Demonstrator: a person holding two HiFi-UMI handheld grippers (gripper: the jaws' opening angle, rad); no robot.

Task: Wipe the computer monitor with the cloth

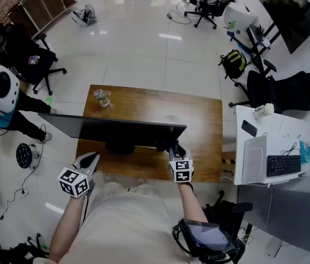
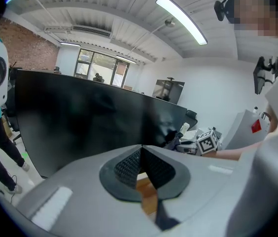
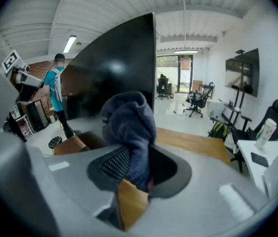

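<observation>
A black computer monitor (image 1: 116, 130) stands on the brown wooden table (image 1: 199, 120), its dark screen (image 2: 80, 117) facing me. My right gripper (image 1: 174, 149) is shut on a dark blue-grey cloth (image 3: 131, 127) and holds it against the lower right corner of the screen (image 3: 114, 68). The cloth (image 1: 169, 145) shows as a dark lump at that corner in the head view. My left gripper (image 1: 89, 161) hovers near the table's front edge below the screen's left part, jaws shut with nothing between them (image 2: 141, 154).
A crumpled clear plastic bottle (image 1: 101, 97) lies at the table's far left. A white desk (image 1: 270, 147) with laptop, keyboard and cup stands to the right. Black office chairs (image 1: 284, 89) and a backpack (image 1: 234, 63) sit behind. A person (image 1: 4, 100) stands at left.
</observation>
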